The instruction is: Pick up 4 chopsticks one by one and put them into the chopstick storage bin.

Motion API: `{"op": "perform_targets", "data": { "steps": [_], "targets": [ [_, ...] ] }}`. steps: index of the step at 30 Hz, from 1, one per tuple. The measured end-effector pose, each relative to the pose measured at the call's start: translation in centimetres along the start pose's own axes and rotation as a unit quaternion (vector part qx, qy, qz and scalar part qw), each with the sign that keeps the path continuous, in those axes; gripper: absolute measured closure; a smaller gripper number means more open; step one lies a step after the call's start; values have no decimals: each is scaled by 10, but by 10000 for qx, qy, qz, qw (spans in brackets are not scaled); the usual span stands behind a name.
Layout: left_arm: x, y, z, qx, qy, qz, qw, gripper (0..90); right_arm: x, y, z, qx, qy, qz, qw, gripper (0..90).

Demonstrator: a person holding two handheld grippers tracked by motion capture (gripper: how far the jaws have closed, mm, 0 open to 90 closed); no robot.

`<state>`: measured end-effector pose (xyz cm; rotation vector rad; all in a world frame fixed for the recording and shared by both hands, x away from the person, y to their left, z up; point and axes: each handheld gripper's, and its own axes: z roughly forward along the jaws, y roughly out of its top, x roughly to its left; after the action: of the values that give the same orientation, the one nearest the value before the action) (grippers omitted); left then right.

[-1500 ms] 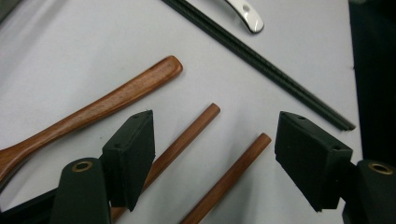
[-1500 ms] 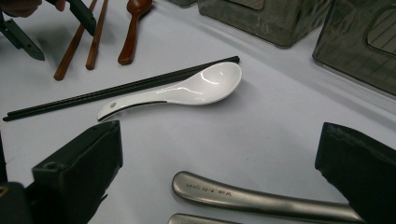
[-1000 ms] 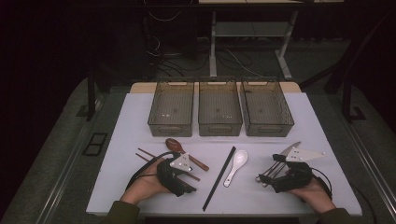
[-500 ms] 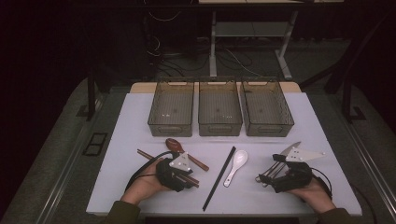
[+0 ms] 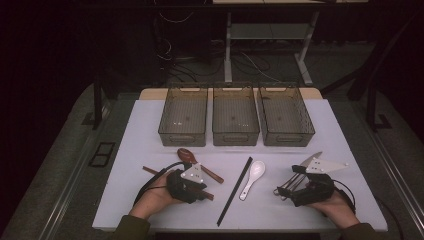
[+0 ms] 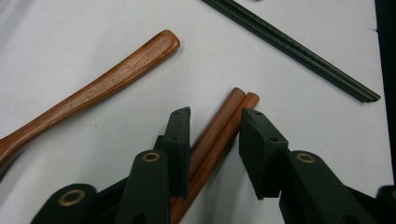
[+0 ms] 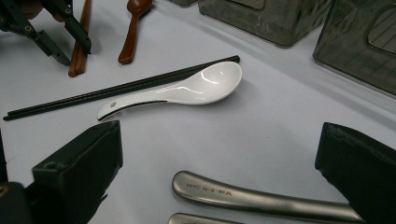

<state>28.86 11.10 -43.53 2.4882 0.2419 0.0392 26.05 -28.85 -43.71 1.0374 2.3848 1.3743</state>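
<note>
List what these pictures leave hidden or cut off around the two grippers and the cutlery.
- Brown wooden chopsticks: near ends hidden under the left gripper in the left gripper view.
- Brown wooden spoon: bowl cut off by the left edge there.
- Grey metal handles: cut off by the bottom and right edges in the right gripper view, so the utensil type is unclear.
- Three smoky plastic bins: contents too dim in the high view.

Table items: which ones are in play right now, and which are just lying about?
In play:
- brown chopsticks, between the open left gripper jaws
- metal handles, between the open right gripper jaws

Lying about:
- wooden spoon
- black chopsticks
- white spoon
- three bins, untouched
</note>
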Motion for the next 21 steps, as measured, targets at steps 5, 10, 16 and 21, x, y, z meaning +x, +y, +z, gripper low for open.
{"op": "perform_targets", "data": {
  "steps": [5, 10, 16, 21],
  "targets": [
    [1, 0, -1, 8, -30, -7, 10000, 662, 0, 0, 0, 1, -1, -3, 10000, 7],
    [1, -1, -3, -18, -30, -31, 10000, 688, 0, 0, 0, -3, -1, -1, 10000, 7],
    [3, -2, -5, -25, -1, -48, 10000, 710, 0, 0, 0, -7, 0, -6, 10000, 7],
    [3, -3, -5, -17, 10, -67, 10000, 698, 0, 0, 0, -9, 3, -19, 10000, 7]
  ]
}}
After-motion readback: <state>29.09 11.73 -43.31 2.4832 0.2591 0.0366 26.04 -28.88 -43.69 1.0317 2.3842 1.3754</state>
